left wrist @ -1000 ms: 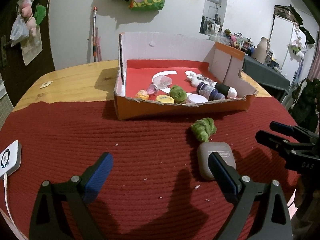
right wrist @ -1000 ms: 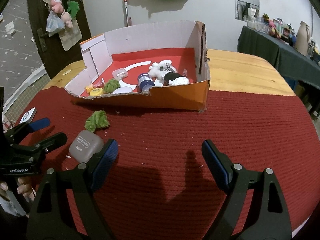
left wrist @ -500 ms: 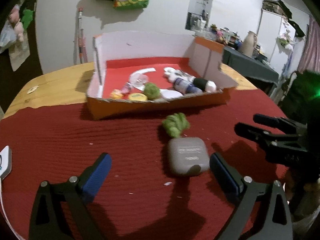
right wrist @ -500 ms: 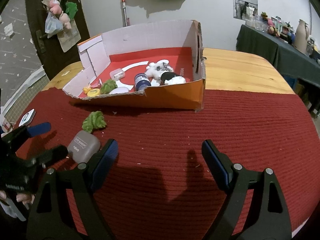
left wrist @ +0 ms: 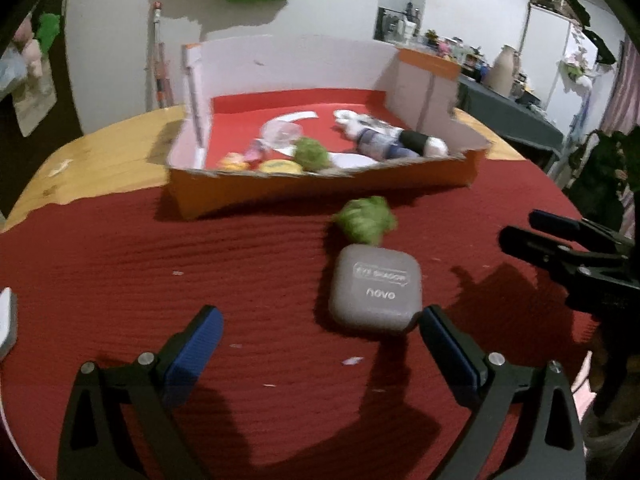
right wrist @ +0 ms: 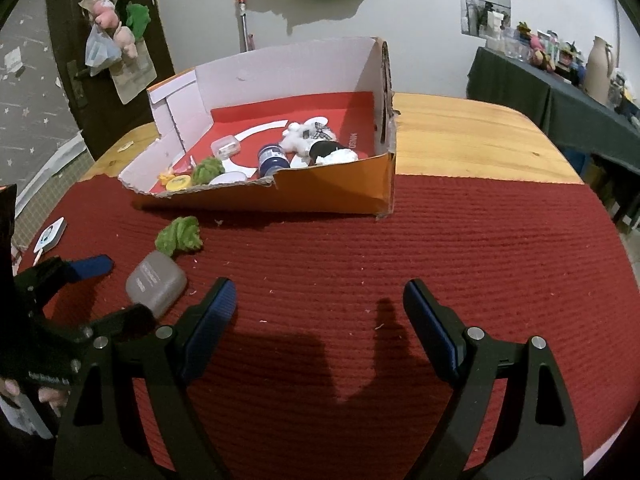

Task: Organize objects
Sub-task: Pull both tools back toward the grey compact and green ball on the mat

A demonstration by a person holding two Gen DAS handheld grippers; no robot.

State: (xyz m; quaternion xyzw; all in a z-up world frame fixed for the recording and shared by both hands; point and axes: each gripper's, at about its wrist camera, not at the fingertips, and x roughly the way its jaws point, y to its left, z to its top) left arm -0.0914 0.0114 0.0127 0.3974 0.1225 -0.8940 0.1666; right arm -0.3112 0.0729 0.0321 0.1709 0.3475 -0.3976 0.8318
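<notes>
left wrist view puts the grey case (left wrist: 376, 294) much closer in front of my left gripper (left wrist: 320, 330) than a second ago. back then the case sat partly behind my right-hand finger (left wrist: 448, 344); now it lies just inside that finger's tip, nearly touching it, while the other finger is well apart from the case across bare red cloth (left wrist: 160, 260). the left jaws stand wide open and hold nothing. the view is slightly blurred, so i read this as my approach lining up on the case, not yet a grip.

taking the case as my landmark: the green scrunchie (left wrist: 366, 219) lies just beyond it, touching or almost touching its far edge. the cardboard box (left wrist: 320, 188) stands farther beyond it on the bench, already holding small items, among them a second green scrunchie and a dark jar. my right gripper (right wrist: 318, 306) sits to the right of the case, unchanged, its jaws wide open and empty over the cloth.

two things are left outside the box. the case looks like my next pick; i need to centre the jaws before closing.
</notes>
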